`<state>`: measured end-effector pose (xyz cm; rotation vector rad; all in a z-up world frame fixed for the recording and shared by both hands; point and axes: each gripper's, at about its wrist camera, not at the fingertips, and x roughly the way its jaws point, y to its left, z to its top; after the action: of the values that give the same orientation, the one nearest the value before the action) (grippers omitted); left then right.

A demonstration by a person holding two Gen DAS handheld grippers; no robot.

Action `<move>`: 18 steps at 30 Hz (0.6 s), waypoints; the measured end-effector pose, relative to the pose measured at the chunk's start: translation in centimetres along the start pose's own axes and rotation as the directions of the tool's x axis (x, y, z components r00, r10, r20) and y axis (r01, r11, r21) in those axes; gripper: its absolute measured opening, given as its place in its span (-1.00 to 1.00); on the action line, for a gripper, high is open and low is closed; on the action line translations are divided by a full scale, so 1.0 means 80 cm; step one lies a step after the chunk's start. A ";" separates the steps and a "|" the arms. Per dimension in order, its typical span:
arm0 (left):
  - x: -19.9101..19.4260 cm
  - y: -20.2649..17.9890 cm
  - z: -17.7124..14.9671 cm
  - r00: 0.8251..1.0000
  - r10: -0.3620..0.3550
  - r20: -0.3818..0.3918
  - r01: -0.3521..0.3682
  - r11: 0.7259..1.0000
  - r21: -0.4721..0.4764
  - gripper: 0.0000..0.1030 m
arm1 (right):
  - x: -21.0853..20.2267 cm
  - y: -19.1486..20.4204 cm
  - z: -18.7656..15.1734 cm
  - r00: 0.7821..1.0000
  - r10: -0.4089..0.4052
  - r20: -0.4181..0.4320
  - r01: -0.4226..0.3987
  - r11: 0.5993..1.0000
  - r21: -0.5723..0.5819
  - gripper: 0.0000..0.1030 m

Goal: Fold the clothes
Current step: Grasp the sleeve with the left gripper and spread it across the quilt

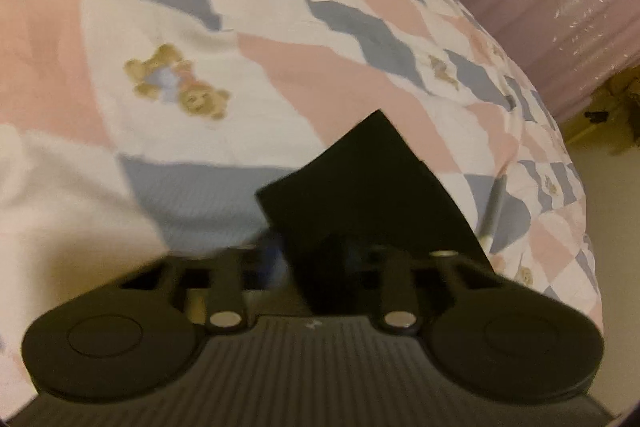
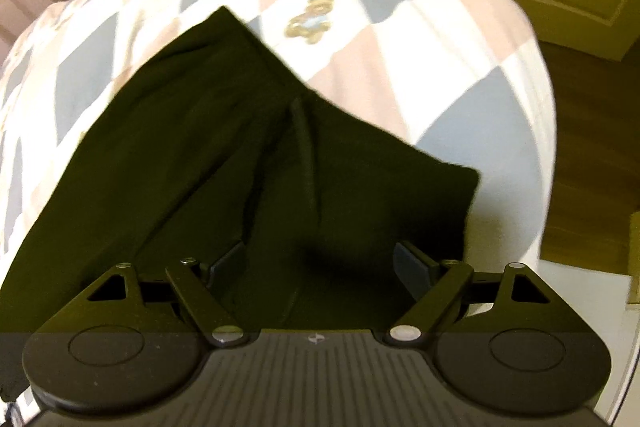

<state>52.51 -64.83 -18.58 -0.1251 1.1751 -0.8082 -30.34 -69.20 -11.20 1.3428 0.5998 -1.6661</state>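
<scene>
While the left gripper (image 1: 316,251) pinches a corner of the black garment (image 2: 224,147) above the quilted bed (image 2: 460,39), the right gripper (image 2: 320,263) hangs apart over it; best carry that corner flat, edges matched, before letting go.

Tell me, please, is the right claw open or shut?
Open: the right claw has its fingers standing wide apart over the black garment, not pinching it.

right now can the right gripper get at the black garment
Probably yes: the right gripper stands open right over the black garment on the quilt, with cloth between its fingers and nothing in the way.
</scene>
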 end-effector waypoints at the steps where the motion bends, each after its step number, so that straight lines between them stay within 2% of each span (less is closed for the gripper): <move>1: 0.001 -0.003 0.003 1.000 0.008 0.009 -0.008 0.999 0.045 -0.87 | 0.002 -0.001 0.000 1.000 -0.010 0.001 0.010 1.000 -0.001 0.62; 4: 0.002 0.001 0.009 0.998 0.057 0.031 -0.062 0.980 0.187 -0.80 | 0.006 0.001 0.000 1.000 -0.019 0.005 0.019 1.000 -0.015 0.59; 7: 0.004 0.010 0.013 0.995 0.094 0.012 -0.094 0.966 0.241 -0.65 | 0.013 0.005 -0.002 1.000 -0.008 -0.007 0.007 0.999 -0.031 0.59; 10: -0.008 -0.021 0.008 0.988 0.146 0.052 -0.155 0.914 0.375 -0.55 | 0.020 0.011 -0.004 1.000 0.003 -0.015 -0.003 0.998 -0.057 0.59; 11: -0.013 -0.031 0.008 0.985 0.159 0.067 -0.173 0.894 0.413 -0.43 | 0.022 0.012 -0.004 1.000 0.010 -0.020 -0.011 0.998 -0.062 0.59; 12: -0.020 -0.035 0.008 0.983 0.163 0.082 -0.183 0.884 0.430 -0.31 | 0.022 0.013 -0.005 1.000 0.019 -0.023 -0.020 0.998 -0.068 0.59; 13: -0.028 -0.036 0.008 0.979 0.177 0.097 -0.201 0.877 0.437 -0.10 | 0.022 0.013 -0.006 0.999 0.029 -0.026 -0.031 0.997 -0.074 0.60; 14: -0.039 -0.029 0.007 0.970 0.216 0.114 -0.244 0.876 0.416 0.01 | 0.021 0.014 -0.006 0.999 0.039 -0.026 -0.041 0.996 -0.083 0.60; 16: -0.061 -0.015 0.003 0.945 0.295 0.141 -0.326 0.870 0.371 -0.01 | 0.017 0.013 -0.007 0.999 0.047 -0.024 -0.050 0.992 -0.112 0.61; 18: -0.093 -0.002 -0.018 0.926 0.359 0.117 -0.377 0.861 0.341 -0.07 | 0.014 0.011 -0.008 0.998 0.054 -0.022 -0.056 0.988 -0.141 0.61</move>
<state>50.17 -59.88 -13.40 0.3727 0.9461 -0.6592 -29.27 -69.46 -12.27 1.2628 0.6731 -1.5390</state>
